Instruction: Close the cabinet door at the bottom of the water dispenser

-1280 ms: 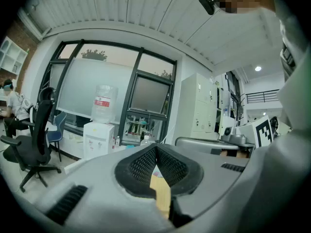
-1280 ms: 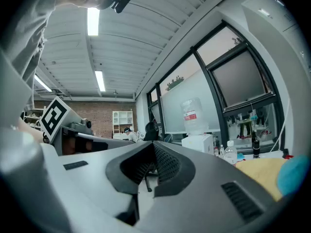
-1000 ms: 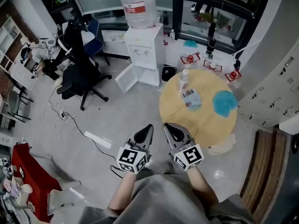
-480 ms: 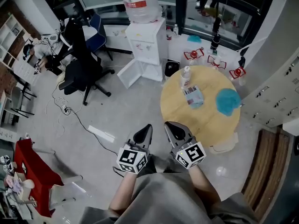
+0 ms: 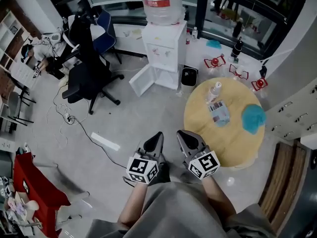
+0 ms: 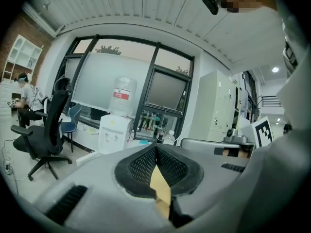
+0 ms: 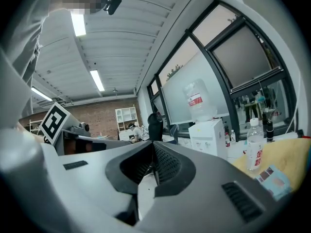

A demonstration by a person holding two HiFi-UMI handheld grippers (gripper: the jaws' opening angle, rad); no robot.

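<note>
The white water dispenser [image 5: 163, 48] stands at the far wall with a big bottle [image 5: 161, 1] on top. Its bottom cabinet door [image 5: 142, 81] hangs open, swung out to the left over the floor. Both grippers are held close to my body, far from the dispenser. My left gripper [image 5: 154, 143] is shut with nothing in it, and my right gripper [image 5: 187, 140] beside it is also shut and empty. The left gripper view shows the left gripper [image 6: 155, 147] with its jaws meeting and the dispenser [image 6: 114, 132] beyond. In the right gripper view the right gripper [image 7: 153, 148] is shut, with the dispenser [image 7: 208, 132] at right.
A round wooden table [image 5: 233, 140] stands right of the grippers, bearing a bottle [image 5: 214, 89], a packet [image 5: 219, 112] and a blue cloth [image 5: 253, 118]. A small black bin [image 5: 189, 77] sits beside the dispenser. A black office chair [image 5: 86, 78] and a floor cable [image 5: 74, 125] lie to the left.
The dispenser and the table have shifted right and slightly lower in the head view. Both grippers stay shut and side by side in front of my body.
</note>
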